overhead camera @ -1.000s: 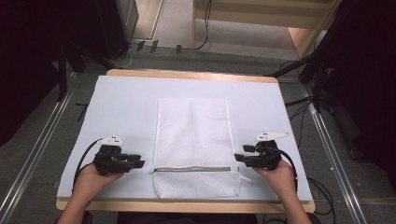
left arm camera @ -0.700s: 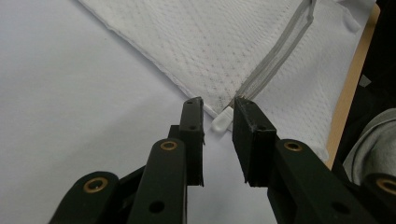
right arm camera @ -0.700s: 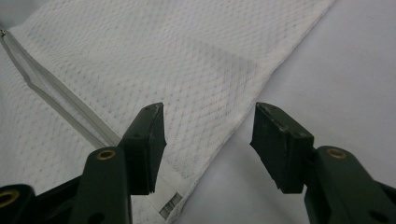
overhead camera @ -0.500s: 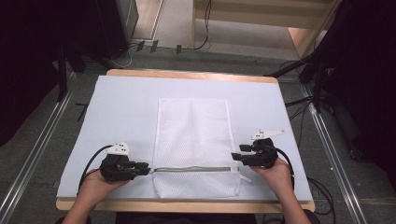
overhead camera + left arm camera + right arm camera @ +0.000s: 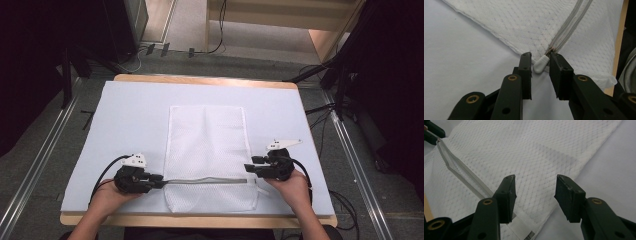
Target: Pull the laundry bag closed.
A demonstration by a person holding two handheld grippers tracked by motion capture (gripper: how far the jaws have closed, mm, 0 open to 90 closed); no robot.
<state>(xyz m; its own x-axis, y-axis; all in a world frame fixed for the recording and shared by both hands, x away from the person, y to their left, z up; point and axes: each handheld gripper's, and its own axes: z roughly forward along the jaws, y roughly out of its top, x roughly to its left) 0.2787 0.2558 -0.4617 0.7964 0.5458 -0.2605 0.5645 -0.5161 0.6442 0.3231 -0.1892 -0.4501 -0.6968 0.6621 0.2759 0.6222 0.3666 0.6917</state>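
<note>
A white rectangular mesh laundry bag [image 5: 207,155] lay flat at the centre of a pale blue padded mat [image 5: 130,115] that covered a light wooden table [image 5: 200,80], with its grey zipper [image 5: 205,181] running across the lower part of the high view. At the lower left of that view, the left gripper [image 5: 159,180], held in a person's left hand [image 5: 107,195], met the zipper's left end at the bag's edge. In the left gripper view, the small white plastic zipper pull [image 5: 541,64] sat between the two black jaws just above the middle of the frame; the jaws had just been closing and then eased a little, and they stood narrowly apart around the pull, though whether the pads pressed on it could not be told. At the lower right of the high view, the right gripper [image 5: 248,168], held in the right hand [image 5: 287,187], was at the bag's right edge beside the zipper's other end. In the right gripper view, its jaws had just been closing but stood released, wide apart over the mesh near the bag's corner, with nothing clamped between them.
</note>
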